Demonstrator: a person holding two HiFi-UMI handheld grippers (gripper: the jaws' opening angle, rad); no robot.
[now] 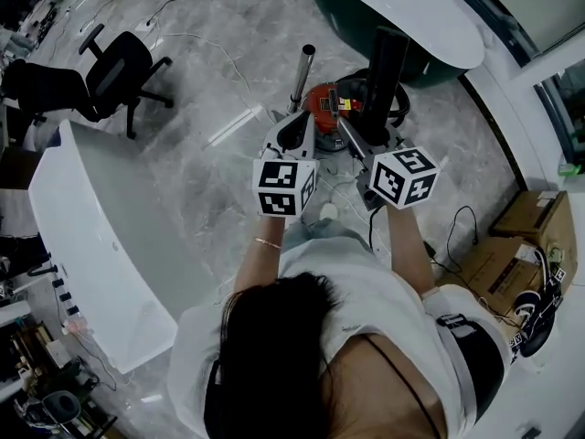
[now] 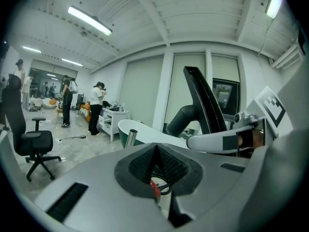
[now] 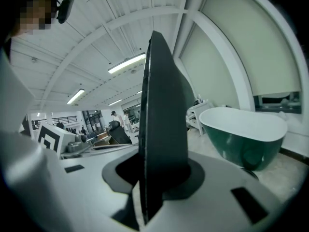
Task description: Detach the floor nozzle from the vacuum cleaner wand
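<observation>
Right gripper (image 1: 368,133): is clamping, jaws part-closed, on the floor nozzle (image 1: 384,67), a flat black piece that is standing upright between them, just in front of the green bathtub (image 1: 411,7).
Left gripper (image 1: 298,128): is hovering with its jaws pressed together and nothing in them, beside the right gripper on the side away from the bathtub.
Wand (image 1: 303,76): the metal tube is pointing up with its top end bare, apart from the nozzle, near the bathtub's end.
Vacuum body (image 1: 322,101): the red unit is sitting on the floor between wand and nozzle, near the bathtub.
Office chair (image 1: 123,67): is standing well away from the bathtub.
</observation>
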